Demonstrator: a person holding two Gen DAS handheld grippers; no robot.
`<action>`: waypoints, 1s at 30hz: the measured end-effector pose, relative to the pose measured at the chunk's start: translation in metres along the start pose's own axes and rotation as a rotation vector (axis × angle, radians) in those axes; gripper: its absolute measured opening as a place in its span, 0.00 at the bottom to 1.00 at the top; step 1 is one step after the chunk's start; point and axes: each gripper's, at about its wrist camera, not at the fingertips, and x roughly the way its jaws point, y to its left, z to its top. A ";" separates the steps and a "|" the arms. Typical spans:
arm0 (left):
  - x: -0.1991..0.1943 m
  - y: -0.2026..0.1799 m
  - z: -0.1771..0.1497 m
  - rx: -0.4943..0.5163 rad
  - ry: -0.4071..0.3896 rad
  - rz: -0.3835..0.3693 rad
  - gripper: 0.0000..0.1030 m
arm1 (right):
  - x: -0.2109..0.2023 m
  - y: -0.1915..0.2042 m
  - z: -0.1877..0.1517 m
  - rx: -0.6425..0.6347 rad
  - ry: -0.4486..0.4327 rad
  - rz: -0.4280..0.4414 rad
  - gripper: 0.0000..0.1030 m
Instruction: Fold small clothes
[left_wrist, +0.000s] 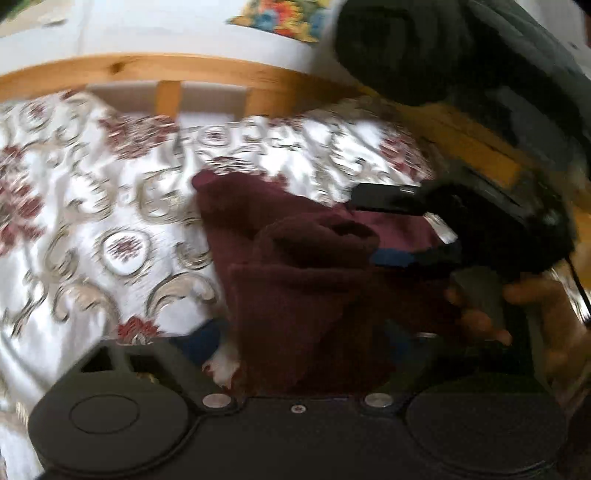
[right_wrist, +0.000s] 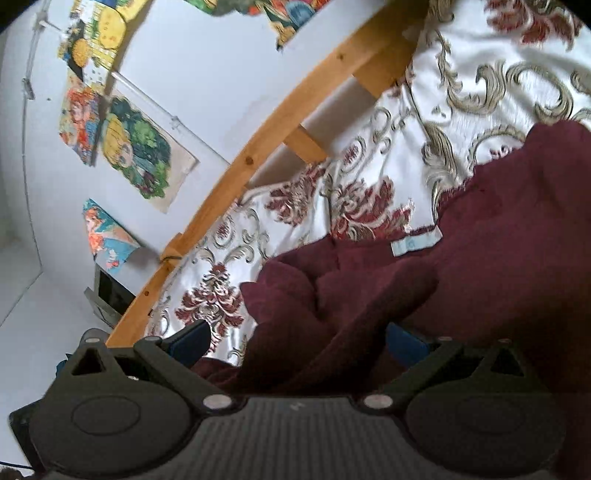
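A dark maroon garment lies bunched on the patterned bedspread. My left gripper has the cloth draped between its fingers; the blue pads are mostly hidden by fabric, and the view is blurred. The right gripper's body and the hand holding it show at the right of the left wrist view. In the right wrist view, the maroon garment with a pale label fills the centre. My right gripper stands with its blue fingers wide apart, cloth lying between them.
A wooden bed rail runs along the far edge of the bedspread. Behind it is a white wall with colourful pictures. A dark shape hangs at the top right of the left wrist view.
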 end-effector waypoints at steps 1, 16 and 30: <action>0.002 -0.002 0.001 0.026 0.007 -0.006 0.56 | 0.003 0.000 0.000 -0.002 -0.003 -0.007 1.00; -0.008 -0.050 0.001 0.304 -0.034 -0.018 0.22 | 0.012 0.023 0.011 -0.168 0.014 -0.135 0.32; 0.007 -0.105 0.004 0.397 -0.068 -0.122 0.20 | -0.061 0.022 0.031 -0.267 -0.141 -0.249 0.18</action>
